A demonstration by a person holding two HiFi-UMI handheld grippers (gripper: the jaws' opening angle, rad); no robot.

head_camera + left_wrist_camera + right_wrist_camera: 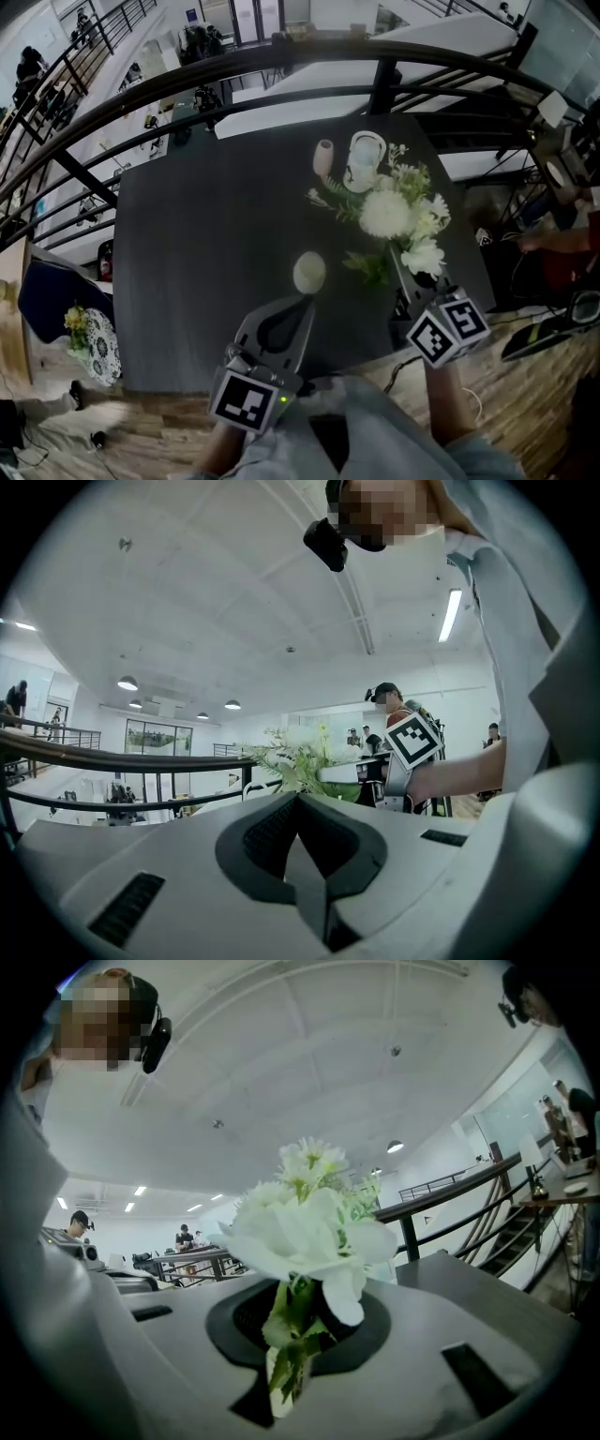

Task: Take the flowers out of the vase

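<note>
A small cream vase (309, 272) stands on the dark table (197, 281), with no flowers in it. My left gripper (306, 302) lies low just in front of the vase. In the left gripper view its jaws (300, 797) meet at the tips with nothing between them, and the vase is hidden behind them. My right gripper (405, 274) is to the right of the vase, shut on the stems of a bunch of white flowers (401, 217). The right gripper view shows the green stems (289, 1344) pinched between the jaws and the white blooms (305, 1222) just past the tips.
At the table's far side stand a small pink vase (323, 157) and a white ring-shaped jug (364, 159). A black railing (281, 66) runs behind the table. On the floor at the left lies a patterned bag with yellow flowers (89, 337).
</note>
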